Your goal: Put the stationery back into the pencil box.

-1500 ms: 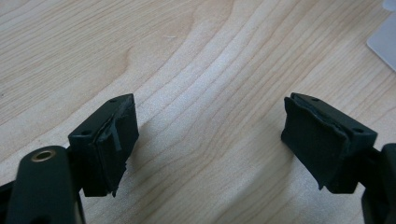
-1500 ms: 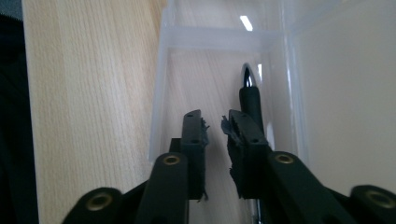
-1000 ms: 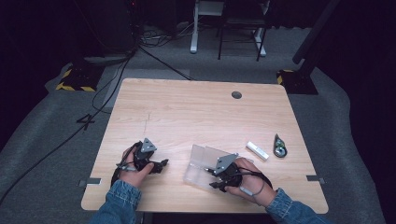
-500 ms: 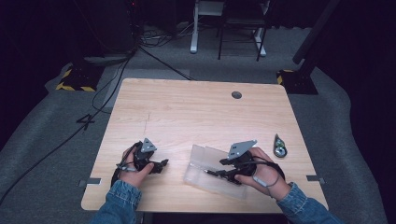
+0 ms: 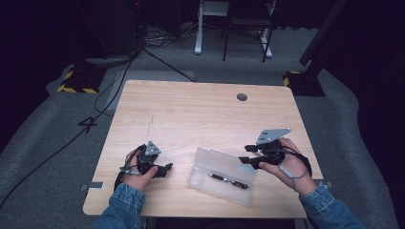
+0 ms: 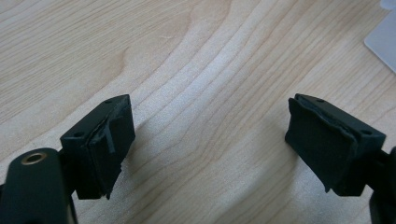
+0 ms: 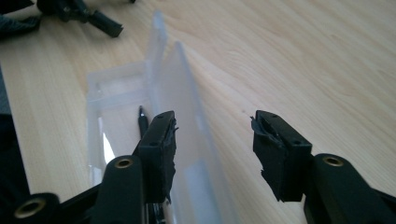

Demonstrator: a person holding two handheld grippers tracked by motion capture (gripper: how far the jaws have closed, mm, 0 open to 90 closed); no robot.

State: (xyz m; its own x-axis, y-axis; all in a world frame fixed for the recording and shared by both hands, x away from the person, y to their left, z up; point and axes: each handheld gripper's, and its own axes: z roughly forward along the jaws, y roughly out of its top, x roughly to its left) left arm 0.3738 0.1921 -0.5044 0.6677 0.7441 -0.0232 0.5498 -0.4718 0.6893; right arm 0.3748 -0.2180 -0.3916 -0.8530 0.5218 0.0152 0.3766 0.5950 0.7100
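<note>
High view shows the clear box [image 5: 223, 175], a pen [image 5: 228, 181] inside, near the surface's [image 5: 200, 114] front edge between empty left tongs [image 5: 165, 168], spread wide, and right tongs [image 5: 244, 161], just opening, empty; a careless nudge could push it off.

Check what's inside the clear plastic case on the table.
The clear plastic case lies open, and one dark pen lies in its tray. In the right gripper view, the raised lid and a jaw cover part of the tray, so I can't tell whether anything else lies there.

Grey carpet floor [image 5: 57, 143], wooden table [image 5: 200, 114], dark surroundings.
</note>
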